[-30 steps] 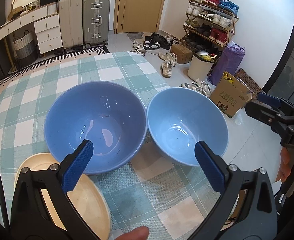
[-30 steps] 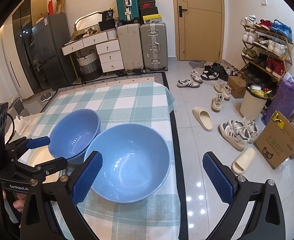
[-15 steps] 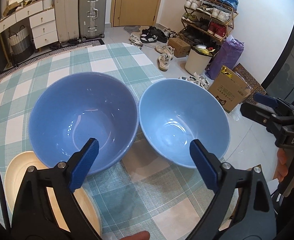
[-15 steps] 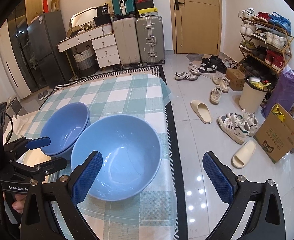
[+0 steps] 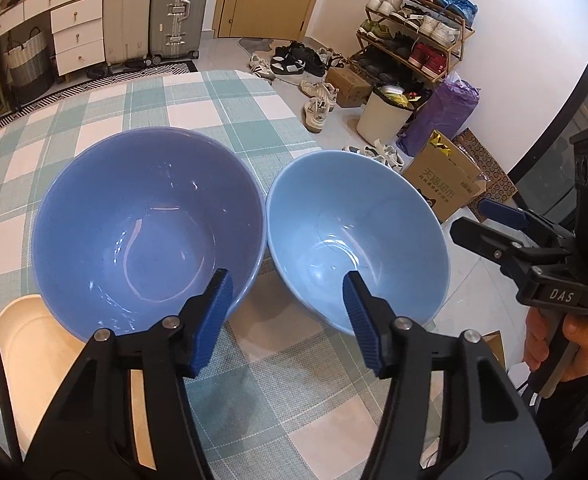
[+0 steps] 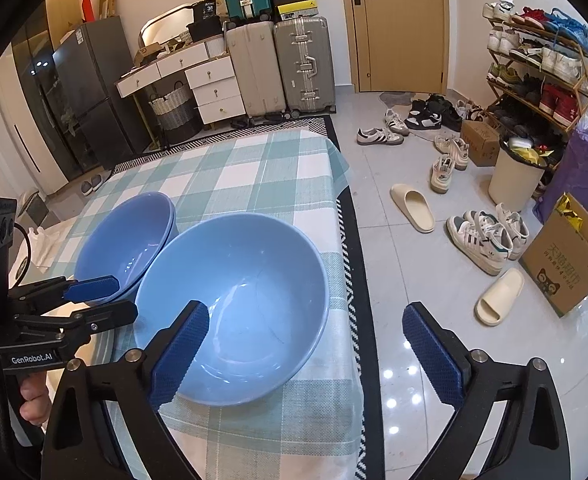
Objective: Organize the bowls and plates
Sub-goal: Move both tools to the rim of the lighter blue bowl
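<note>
Two blue bowls stand side by side on the checked tablecloth (image 5: 197, 100). In the left wrist view the darker bowl (image 5: 145, 220) is on the left and the lighter bowl (image 5: 354, 240) on the right. My left gripper (image 5: 287, 316) hovers over the gap between their near rims; its jaws are closing and press on nothing. My right gripper (image 6: 306, 354) is wide, its jaws closing slightly. Its left finger (image 6: 181, 352) hangs over the lighter bowl (image 6: 233, 300) and its right finger beyond the table edge. The darker bowl (image 6: 129, 240) shows a second rim beneath it.
A cream plate (image 5: 33, 352) lies at the near left, partly under the darker bowl. The table's right edge (image 6: 346, 280) drops to a tiled floor with shoes, slippers and a cardboard box (image 6: 566, 256). The right gripper (image 5: 482, 224) and the left gripper (image 6: 105, 300) show in each other's views.
Both grippers have come down closer to the bowls. The left gripper's fingers have drawn much nearer together. The right gripper's fingers look about as wide as before.
</note>
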